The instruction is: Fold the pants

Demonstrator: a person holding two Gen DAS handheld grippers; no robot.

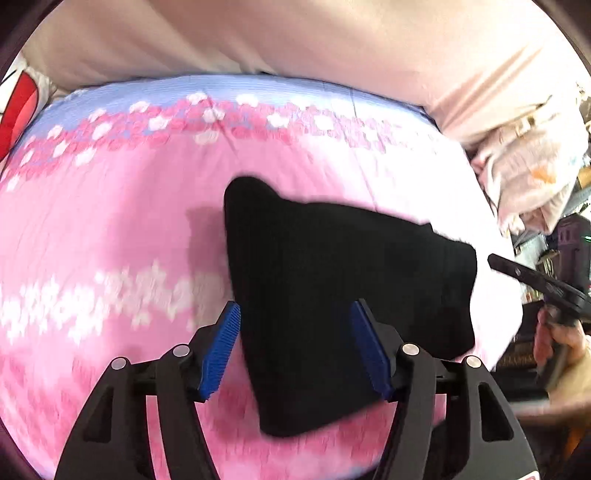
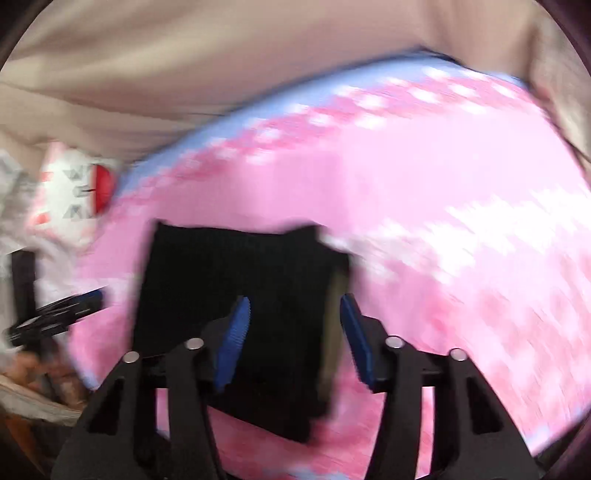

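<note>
The pants (image 1: 332, 280) are matt black cloth, dense and light-absorbing, with a faint ribbed knit visible in the right wrist view. The bed sheet (image 1: 110, 229) is soft, finely creased woven cloth printed pink, white and pale blue. The left gripper (image 1: 295, 350) and right gripper (image 2: 295, 339) have matt black plastic arms, ridged blue rubbery pads (image 1: 221, 347) and small shiny metal pins (image 1: 409, 348). The curtain (image 1: 295, 33) behind is plain beige cloth.

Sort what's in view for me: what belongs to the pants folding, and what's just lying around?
Job: black pants, folded on the pink floral sheet; left gripper and right gripper, both open.

Lying about: beige quilt, red-and-white pillow, pale bedding heap.
</note>
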